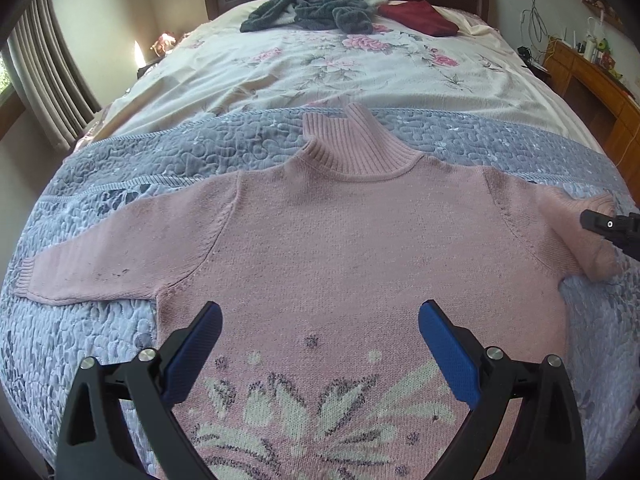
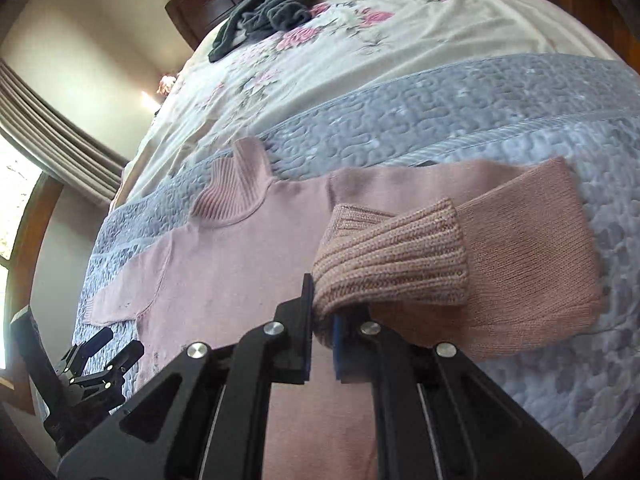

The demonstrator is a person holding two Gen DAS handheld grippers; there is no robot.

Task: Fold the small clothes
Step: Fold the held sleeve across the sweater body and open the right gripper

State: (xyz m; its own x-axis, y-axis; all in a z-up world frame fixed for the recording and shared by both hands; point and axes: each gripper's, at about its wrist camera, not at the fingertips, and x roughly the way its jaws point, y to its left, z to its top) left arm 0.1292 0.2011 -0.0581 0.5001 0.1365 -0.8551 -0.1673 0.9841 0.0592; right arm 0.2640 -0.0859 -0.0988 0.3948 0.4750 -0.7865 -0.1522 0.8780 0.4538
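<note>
Bed [image 1: 120, 320], pink sweater [image 1: 340, 240], right gripper [image 2: 322, 344] pinching cuff [image 2: 392, 264]

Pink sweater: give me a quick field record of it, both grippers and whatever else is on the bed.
garment: pink sweater, spread front-up on the grey quilt
left sleeve: lying flat, stretched outward
right sleeve: cuff lifted and doubled back over the sleeve
right gripper: shut on the cuff
left gripper: open, above the lower front, holding nothing
other clothes: grey garment and dark red garment near the headboard
</note>
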